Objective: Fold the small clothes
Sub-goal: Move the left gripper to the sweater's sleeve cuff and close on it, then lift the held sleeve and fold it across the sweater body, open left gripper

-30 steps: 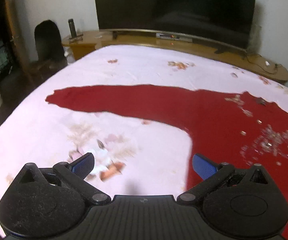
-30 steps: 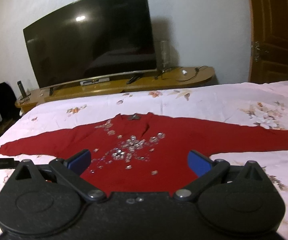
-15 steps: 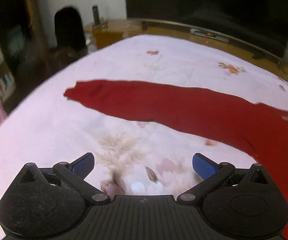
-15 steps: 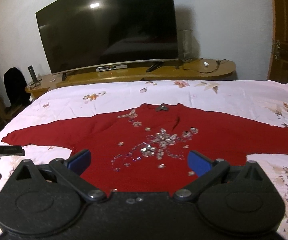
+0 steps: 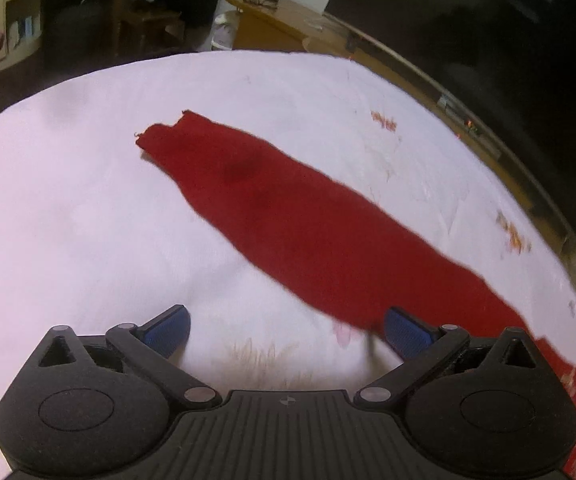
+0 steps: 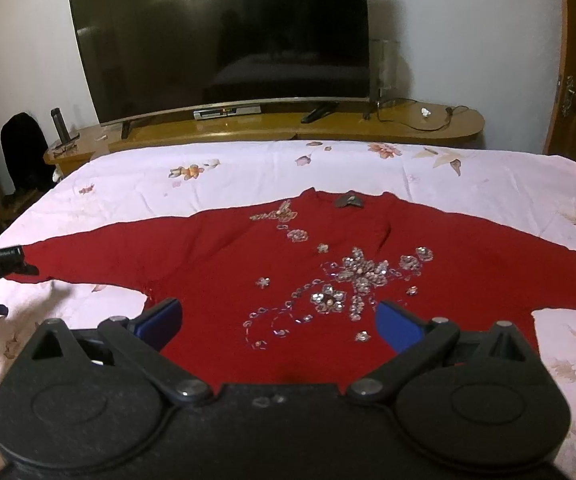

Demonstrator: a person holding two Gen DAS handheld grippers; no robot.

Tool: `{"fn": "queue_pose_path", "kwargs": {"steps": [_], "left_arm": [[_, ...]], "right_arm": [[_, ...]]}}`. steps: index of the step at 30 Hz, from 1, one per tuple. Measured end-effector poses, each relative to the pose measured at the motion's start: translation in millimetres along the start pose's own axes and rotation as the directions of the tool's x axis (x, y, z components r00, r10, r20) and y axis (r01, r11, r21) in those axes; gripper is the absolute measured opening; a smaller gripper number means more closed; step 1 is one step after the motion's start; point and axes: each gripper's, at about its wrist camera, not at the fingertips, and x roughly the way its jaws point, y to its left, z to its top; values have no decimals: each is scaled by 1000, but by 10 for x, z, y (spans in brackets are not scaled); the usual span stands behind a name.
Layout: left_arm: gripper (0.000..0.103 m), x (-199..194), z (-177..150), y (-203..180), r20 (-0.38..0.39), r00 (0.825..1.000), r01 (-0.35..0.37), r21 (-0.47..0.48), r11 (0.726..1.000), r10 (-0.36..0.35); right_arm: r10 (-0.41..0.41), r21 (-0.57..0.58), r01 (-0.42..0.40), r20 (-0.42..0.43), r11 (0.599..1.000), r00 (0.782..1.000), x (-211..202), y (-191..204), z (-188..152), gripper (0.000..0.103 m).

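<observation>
A red sweater (image 6: pixel 288 272) lies flat and face up on the bed (image 6: pixel 247 168), sleeves spread left and right, presumably so each can be folded inward. The left tool (image 5: pixel 285 330) hovers with its jaws wide apart near the left sleeve (image 5: pixel 288 216), holding nothing, likely lining up for the cuff. The right tool (image 6: pixel 277 322) hangs above the near hem, likewise spread and empty. No containers are in view.

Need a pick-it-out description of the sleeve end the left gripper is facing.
Start at the bed with the pale floral sheet in front of the big TV. A red sequinned sweater lies flat on it, sleeves spread. The target is the cuff at the tip of the sleeve toward the bed's left edge: plain red, no sequins.
</observation>
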Motion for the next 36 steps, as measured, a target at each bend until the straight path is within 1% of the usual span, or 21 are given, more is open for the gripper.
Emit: {"fn": "queue_pose_path", "kwargs": {"steps": [2, 4, 5, 8, 9, 12, 13, 14, 15, 16, 17, 19, 20, 22, 24, 27, 29, 31, 33, 35, 36], "left_arm": [[102, 48, 27, 17, 9, 1000, 21, -18, 1000, -20], [88, 91, 55, 24, 22, 999, 36, -24, 999, -35], [86, 117, 67, 40, 34, 998, 55, -28, 998, -54], [79, 159, 107, 126, 60, 991, 121, -78, 990, -116], [75, 184, 123, 157, 68, 989, 136, -95, 986, -129], [73, 263, 163, 241, 97, 979, 190, -142, 971, -178], [68, 281, 175, 256, 103, 978, 198, -149, 969, -184], [65, 309, 188, 264, 108, 976, 205, -154, 967, -190], [54, 334, 197, 285, 117, 972, 221, -165, 961, -204], [39, 377, 205, 325, 118, 970, 234, -192, 953, -214], [34, 387, 196, 379, 115, 968, 245, -221, 944, -225], [18, 431, 194, 437, 120, 965, 257, -268, 928, -233], [15, 433, 193, 432, 123, 966, 253, -267, 930, -228], [6, 411, 201, 363, 137, 966, 244, -228, 943, -217], [5, 350, 217, 281, 159, 962, 249, -185, 951, -221], [5, 211, 284, 24, 202, 947, 267, -67, 961, -249], [5, 72, 310, -219, 223, 927, 302, 30, 953, -301], [5, -64, 306, -476, 229, 905, 339, 124, 933, -359], [5, -223, 275, -751, 212, 876, 391, 212, 896, -432], [5, -336, 214, -1096, 177, 845, 445, 293, 846, -505], [5, -380, 170, -1289, 147, 826, 479, 326, 815, -544]], "right_arm": [[-4, -2, 4, -5, 1000, 1000, 31, 35, -4, 103], [-8, -1, 8, -8, 1000, 1000, 53, 63, -7, 103], [-10, 0, 10, -11, 1000, 1000, 59, 74, -7, 103], [-16, 4, 16, -15, 1000, 1000, 91, 92, -3, 103], [-18, 6, 18, -16, 1000, 1000, 100, 99, -4, 103], [-24, 10, 24, -20, 1000, 1000, 131, 117, -4, 103], [-27, 11, 27, -20, 1000, 999, 137, 122, -4, 103], [-29, 12, 29, -19, 1000, 999, 142, 126, -4, 103], [-30, 13, 31, -18, 999, 999, 144, 130, -4, 103], [-32, 15, 32, -18, 999, 999, 148, 133, -4, 103], [-33, 16, 34, -19, 999, 999, 155, 135, -4, 103], [-39, 14, 40, -20, 999, 999, 162, 140, -7, 103], [-43, 14, 43, -21, 999, 999, 162, 140, -9, 103], [-49, 16, 49, -19, 999, 999, 153, 135, -14, 103], [-56, 20, 56, -15, 998, 998, 141, 125, -16, 103], [-66, 36, 67, -13, 997, 998, 130, 84, -24, 103], [-71, 46, 71, -13, 996, 997, 120, 60, -34, 103], [-77, 57, 78, -13, 995, 997, 113, 25, -50, 103], [-78, 69, 79, -15, 995, 997, 93, -5, -70, 103], [-81, 83, 82, -14, 993, 997, 66, -45, -89, 103], [-87, 88, 87, -13, 992, 996, 51, -64, -98, 103]]}}
